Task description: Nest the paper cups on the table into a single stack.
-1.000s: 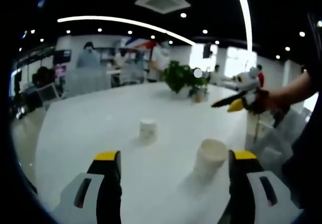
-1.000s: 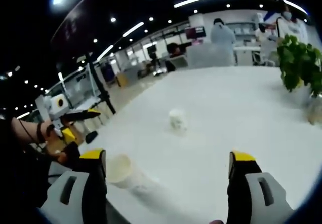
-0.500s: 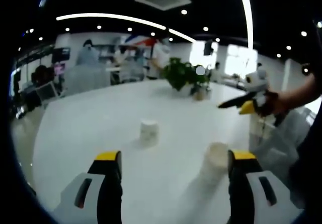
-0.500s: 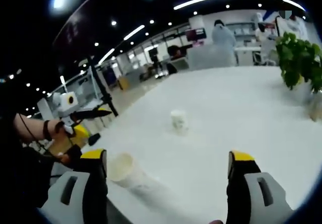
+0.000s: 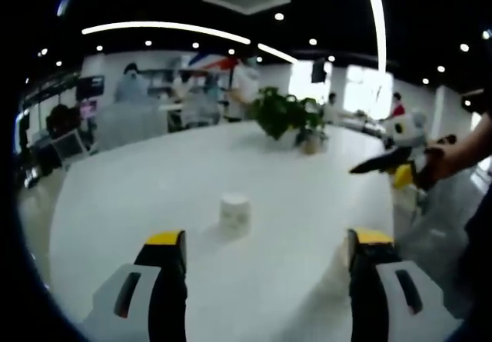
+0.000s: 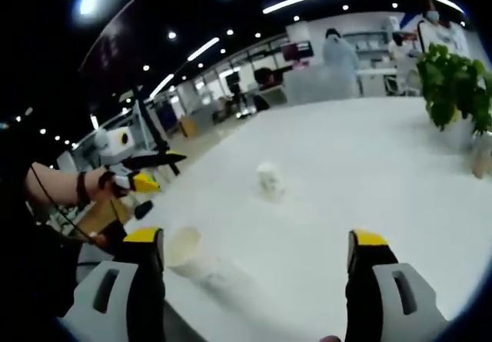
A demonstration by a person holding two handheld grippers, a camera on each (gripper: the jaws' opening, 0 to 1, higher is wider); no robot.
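A small white paper cup (image 5: 235, 211) stands upside down on the white table (image 5: 138, 196), ahead of my left gripper (image 5: 267, 242), whose yellow-tipped jaws are wide open with nothing between them. My right gripper (image 5: 382, 167) hangs in the air at the right, held by a hand. In the right gripper view the same far cup (image 6: 269, 179) sits mid-table, and a second paper cup (image 6: 184, 250) stands mouth-up close beside the left jaw of my open right gripper (image 6: 257, 242). The left gripper (image 6: 157, 170) floats at the left, off the table's edge.
A potted green plant (image 5: 286, 116) stands at the far side of the table, also in the right gripper view as the plant (image 6: 455, 94). The table edge (image 6: 165, 204) runs near the mouth-up cup. People and desks fill the office background.
The left gripper view has shifted, so the near mouth-up cup slid from beside the right jaw out of sight. In the right gripper view the left gripper has risen.
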